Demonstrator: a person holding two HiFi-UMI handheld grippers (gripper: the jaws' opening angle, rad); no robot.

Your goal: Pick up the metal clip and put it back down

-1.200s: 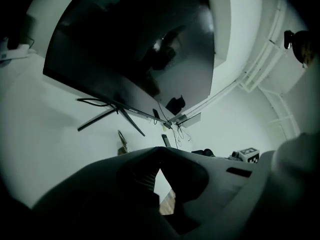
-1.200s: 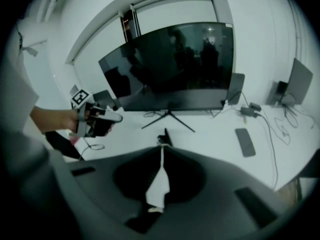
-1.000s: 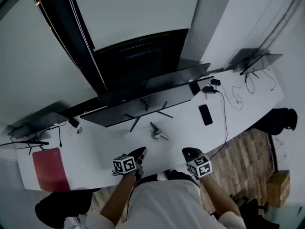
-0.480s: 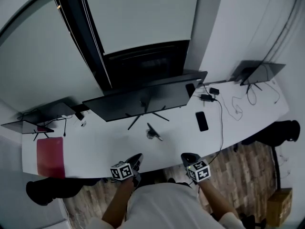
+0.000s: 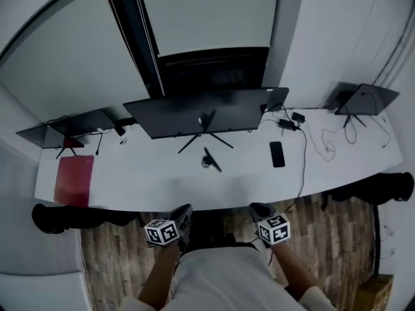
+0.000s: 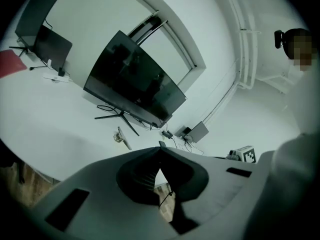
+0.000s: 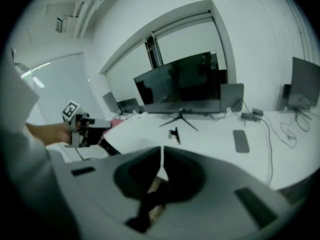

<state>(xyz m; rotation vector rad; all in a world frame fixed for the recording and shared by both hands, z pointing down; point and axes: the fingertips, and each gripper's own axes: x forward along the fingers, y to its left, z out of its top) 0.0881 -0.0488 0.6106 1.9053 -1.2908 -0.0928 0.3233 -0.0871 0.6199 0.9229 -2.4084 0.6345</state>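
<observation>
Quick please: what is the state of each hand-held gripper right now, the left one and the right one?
Left hand-held gripper: closed, holding nothing.
Right hand-held gripper: closed, holding nothing.

Surfaces noted: table (image 5: 155,183) white, smooth, matt; floor (image 5: 343,238) brown wood planks; monitor (image 5: 194,112) dark glossy screen, reflective; metal clip (image 5: 209,161) dark, dull sheen; phone (image 5: 277,154) black, glossy face; red pad (image 5: 72,180) at the left end, matt; left gripper (image 6: 160,151) and right gripper (image 7: 161,149) grey matt plastic shells, black inner lining
</observation>
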